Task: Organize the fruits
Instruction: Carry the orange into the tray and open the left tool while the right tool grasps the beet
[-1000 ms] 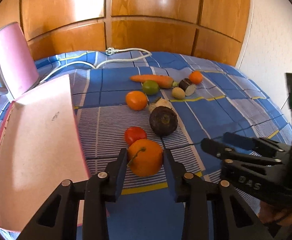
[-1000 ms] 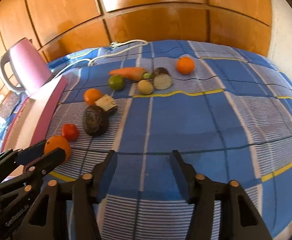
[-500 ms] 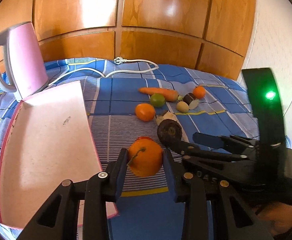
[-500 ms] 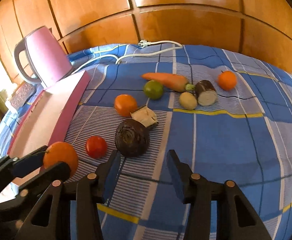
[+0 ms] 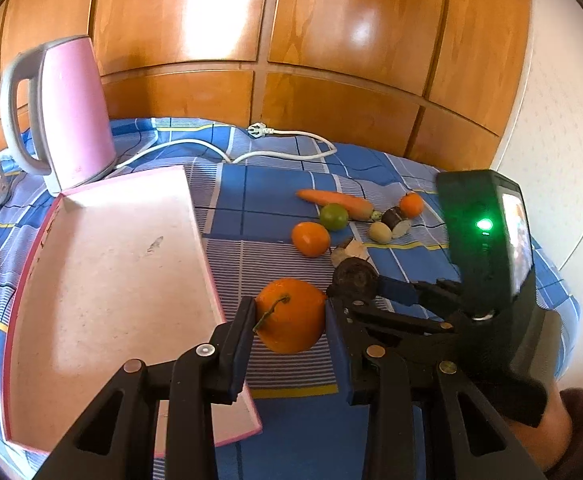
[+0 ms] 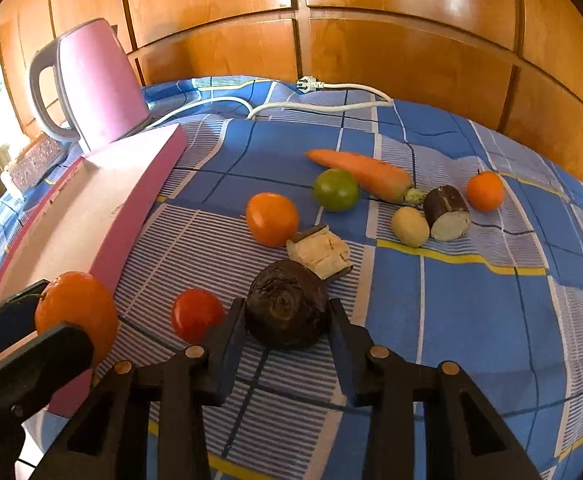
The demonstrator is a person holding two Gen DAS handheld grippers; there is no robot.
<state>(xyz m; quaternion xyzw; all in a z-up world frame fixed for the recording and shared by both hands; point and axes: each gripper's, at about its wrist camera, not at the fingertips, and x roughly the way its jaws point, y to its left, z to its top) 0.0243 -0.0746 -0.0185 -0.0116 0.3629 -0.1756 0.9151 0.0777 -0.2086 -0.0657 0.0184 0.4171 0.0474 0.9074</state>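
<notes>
So far the pink tray [image 5: 103,280] holds nothing. The left gripper [image 5: 289,320] has its jaws clamped on an orange [image 5: 291,314], lifted beside the tray; the right gripper [image 6: 287,320] straddles a beetroot [image 6: 287,308], jaws apart. Other produce lies on the bed [image 6: 451,320].

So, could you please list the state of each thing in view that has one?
Left gripper: shut on the stemmed orange, lifted.
Right gripper: open, fingers either side of the beetroot.
Beetroot: resting on the cloth.
Pink tray: empty.
Kettle: upright, lid closed.
Power plug: unplugged, lying loose.
Tomato: on the cloth, untouched.
</notes>
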